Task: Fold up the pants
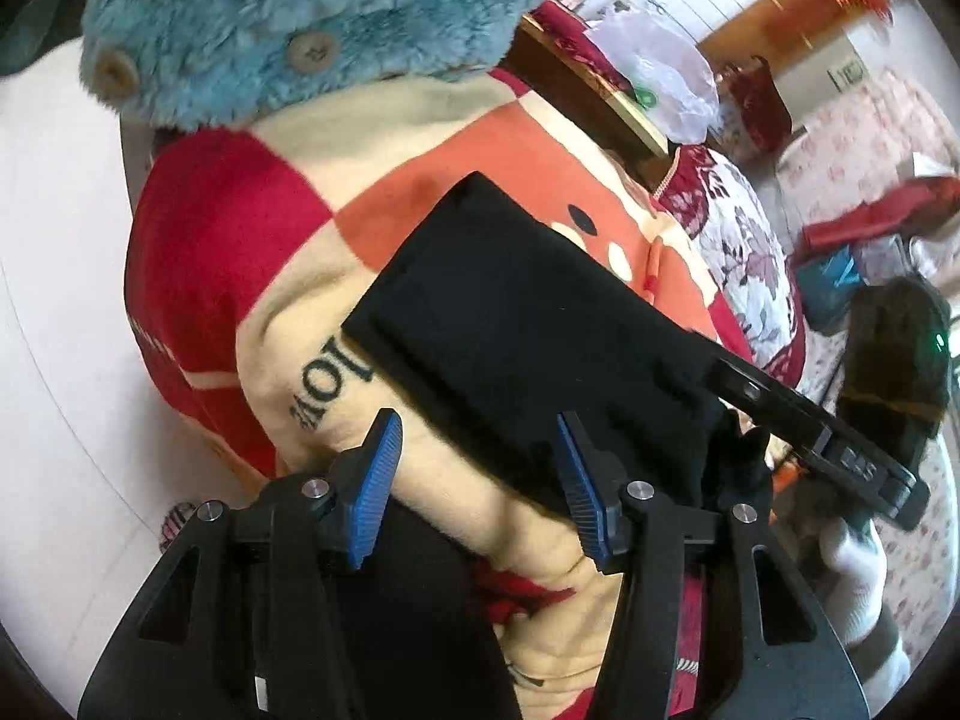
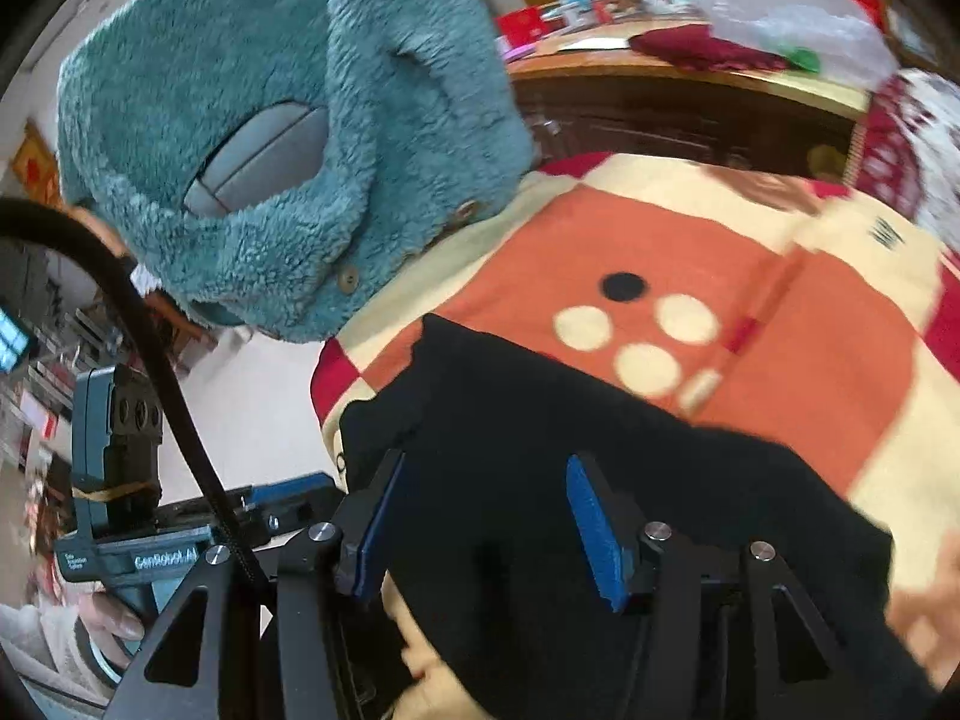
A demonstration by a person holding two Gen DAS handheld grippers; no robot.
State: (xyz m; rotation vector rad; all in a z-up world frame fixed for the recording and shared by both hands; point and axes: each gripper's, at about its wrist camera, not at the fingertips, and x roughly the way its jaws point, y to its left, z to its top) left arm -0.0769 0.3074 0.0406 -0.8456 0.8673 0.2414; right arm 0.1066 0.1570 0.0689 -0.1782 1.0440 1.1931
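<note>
Black gripper (image 1: 477, 483) (blue ribbed pads (image 1: 375, 492))

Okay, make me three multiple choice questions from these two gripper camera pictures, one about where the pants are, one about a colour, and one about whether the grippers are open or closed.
1. Where do the black pants lie?
A. on the checked blanket
B. on a bare wooden floor
C. inside a basket

2. What colour is the fluffy jacket at the blanket's far edge?
A. yellow
B. teal blue
C. white

3. How do the left gripper and the right gripper stand?
A. both clamped on the pants
B. only the left one clamped on the pants
C. both open, pads apart

Answers:
1. A, the folded dark cloth rests on the red, orange and cream squares.
2. B, its pile is teal in both views.
3. C, a clear gap shows between the blue pads of each, with nothing pinched.
</note>
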